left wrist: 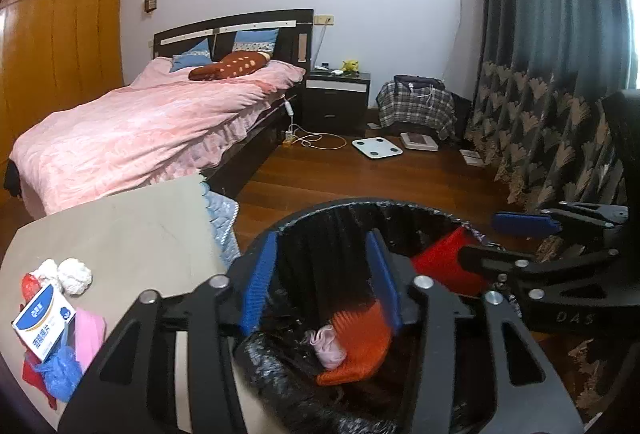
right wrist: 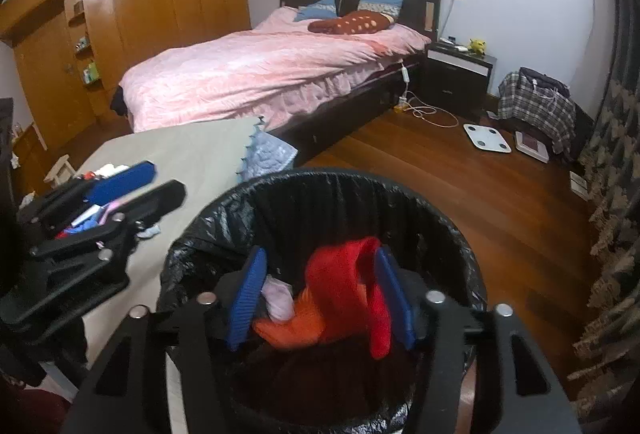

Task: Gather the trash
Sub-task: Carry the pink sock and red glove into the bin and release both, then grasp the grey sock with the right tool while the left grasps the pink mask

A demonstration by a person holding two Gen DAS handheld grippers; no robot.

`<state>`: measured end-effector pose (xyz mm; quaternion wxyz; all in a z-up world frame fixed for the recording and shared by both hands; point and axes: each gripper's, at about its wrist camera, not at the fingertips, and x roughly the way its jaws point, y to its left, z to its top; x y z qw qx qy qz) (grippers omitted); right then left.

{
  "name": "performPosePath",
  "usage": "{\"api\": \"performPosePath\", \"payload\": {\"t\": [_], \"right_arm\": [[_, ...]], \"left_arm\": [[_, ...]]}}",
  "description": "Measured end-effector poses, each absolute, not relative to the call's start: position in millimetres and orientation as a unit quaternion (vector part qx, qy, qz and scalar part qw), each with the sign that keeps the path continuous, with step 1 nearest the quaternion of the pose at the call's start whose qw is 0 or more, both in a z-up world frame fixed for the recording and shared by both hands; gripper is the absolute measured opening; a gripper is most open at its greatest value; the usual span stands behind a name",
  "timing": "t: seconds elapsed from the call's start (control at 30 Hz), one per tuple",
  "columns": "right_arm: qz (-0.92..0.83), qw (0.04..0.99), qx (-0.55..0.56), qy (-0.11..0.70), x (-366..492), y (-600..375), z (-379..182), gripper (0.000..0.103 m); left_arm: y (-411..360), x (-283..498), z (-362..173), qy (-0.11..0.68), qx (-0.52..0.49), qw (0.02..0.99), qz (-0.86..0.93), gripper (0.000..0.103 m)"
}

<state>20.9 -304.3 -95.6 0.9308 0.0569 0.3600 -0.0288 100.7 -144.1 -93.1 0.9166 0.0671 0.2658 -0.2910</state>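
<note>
A black-lined trash bin (left wrist: 360, 203) (right wrist: 320, 178) stands below both grippers. My left gripper (left wrist: 322, 234) (right wrist: 168, 178) hangs open over it, with nothing between its blue pads. Beneath it in the bin lie an orange wrapper (left wrist: 360, 346) (right wrist: 292, 330) and a pink scrap (left wrist: 326, 346) (right wrist: 278, 298). My right gripper (right wrist: 320, 252) (left wrist: 500, 242) is open too. A red bag (right wrist: 344, 286) (left wrist: 440, 266) hangs between its fingers, draped against the right one. More trash sits on the beige table (left wrist: 140, 234): white tissue balls (left wrist: 74, 274), a blue-and-white box (left wrist: 44, 322) and a blue bag (left wrist: 60, 374).
The table (right wrist: 180, 154) is to the left of the bin. A pink bed (left wrist: 140, 130) lies behind it, with a dark nightstand (left wrist: 336, 102) beside it. A white scale (left wrist: 376, 148) and cables lie on the wood floor. Patterned curtains (left wrist: 560, 94) hang on the right.
</note>
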Motion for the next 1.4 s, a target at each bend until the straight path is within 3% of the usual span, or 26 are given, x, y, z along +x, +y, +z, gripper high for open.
{"api": "performPosePath", "payload": {"t": [0.2, 0.4, 0.53, 0.83, 1.4], "right_arm": [[-0.036, 0.932, 0.062, 0.356, 17, -304, -94, 0.068], [-0.041, 0.941, 0.063, 0.329, 19, -292, -84, 0.097], [-0.025, 0.949, 0.07, 0.306, 24, -277, -76, 0.097], [0.038, 0.957, 0.055, 0.281, 48, -215, -70, 0.097], [0.139, 0.949, 0.026, 0.28, 102, -108, -109, 0.097]], "left_arm": [[-125, 99, -90, 0.26, 0.066, 0.926, -0.267, 0.064], [-88, 94, -83, 0.252, 0.06, 0.94, -0.221, 0.085], [-58, 90, -81, 0.251, 0.06, 0.948, -0.185, 0.09], [22, 89, -83, 0.257, 0.05, 0.961, -0.094, 0.09], [108, 101, -107, 0.274, 0.03, 0.961, -0.005, 0.09]]}}
